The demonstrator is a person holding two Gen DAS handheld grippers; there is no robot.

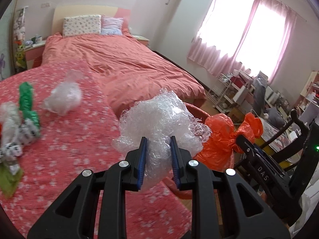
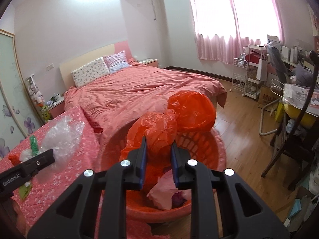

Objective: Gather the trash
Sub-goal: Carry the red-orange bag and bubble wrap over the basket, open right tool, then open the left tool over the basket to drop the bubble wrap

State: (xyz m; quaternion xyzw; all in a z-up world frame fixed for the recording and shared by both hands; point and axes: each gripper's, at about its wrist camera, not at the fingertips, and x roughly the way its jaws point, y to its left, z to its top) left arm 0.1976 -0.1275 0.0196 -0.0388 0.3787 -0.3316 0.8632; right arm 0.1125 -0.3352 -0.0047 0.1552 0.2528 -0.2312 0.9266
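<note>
In the left wrist view, the left gripper [image 1: 158,143] is clamped on a wad of bubble wrap [image 1: 159,117], near the table's right edge. In the right wrist view, the right gripper [image 2: 159,145] pinches an orange plastic bag [image 2: 179,115] over the red basket [image 2: 199,145].

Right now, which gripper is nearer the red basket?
Right. The right gripper, holding the orange bag, hangs over the red basket; the left gripper, holding bubble wrap, is beside it over the table.

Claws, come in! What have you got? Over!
Left claw shut on bubble wrap. Right claw shut on orange bag, over red basket. More wrappers on table. Nothing blocking.
</note>
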